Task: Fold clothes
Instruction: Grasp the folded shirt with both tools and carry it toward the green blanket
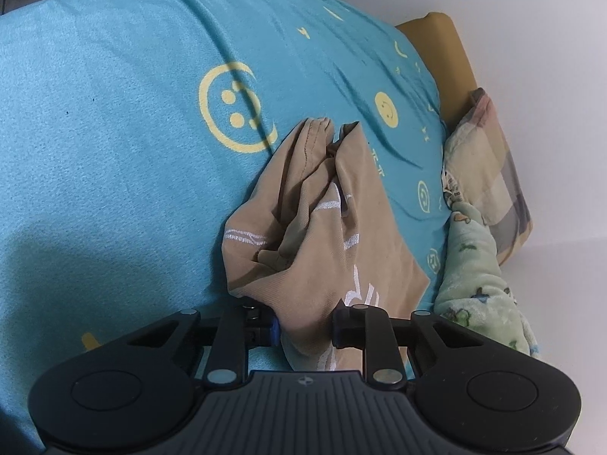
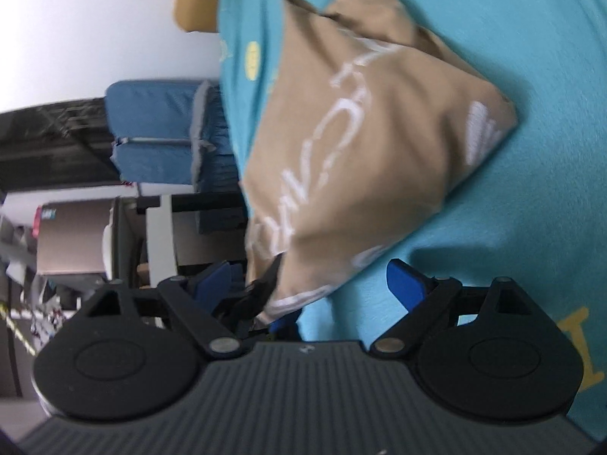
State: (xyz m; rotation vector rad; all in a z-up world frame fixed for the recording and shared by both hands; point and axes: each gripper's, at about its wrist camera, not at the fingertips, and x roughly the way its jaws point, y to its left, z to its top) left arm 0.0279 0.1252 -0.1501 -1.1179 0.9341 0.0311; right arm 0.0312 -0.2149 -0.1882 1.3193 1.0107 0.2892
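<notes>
A tan garment with white lettering [image 1: 322,227] lies bunched on a turquoise bedsheet with yellow smiley prints [image 1: 114,113]. My left gripper [image 1: 305,328] is shut on the garment's near edge. In the right wrist view the same garment [image 2: 360,132] hangs folded over, its lower corner reaching down between the fingers. My right gripper [image 2: 315,292] is open, its blue pads [image 2: 404,284] wide apart. The other gripper's black fingers [image 2: 261,288] hold that corner at the garment's lower left.
A pale green fleece blanket [image 1: 474,284] and a checked pillow [image 1: 489,159] lie along the bed's right side by an ochre headboard [image 1: 447,57]. Off the bed's edge in the right wrist view stand a blue cushion [image 2: 159,129] and shelving [image 2: 76,235].
</notes>
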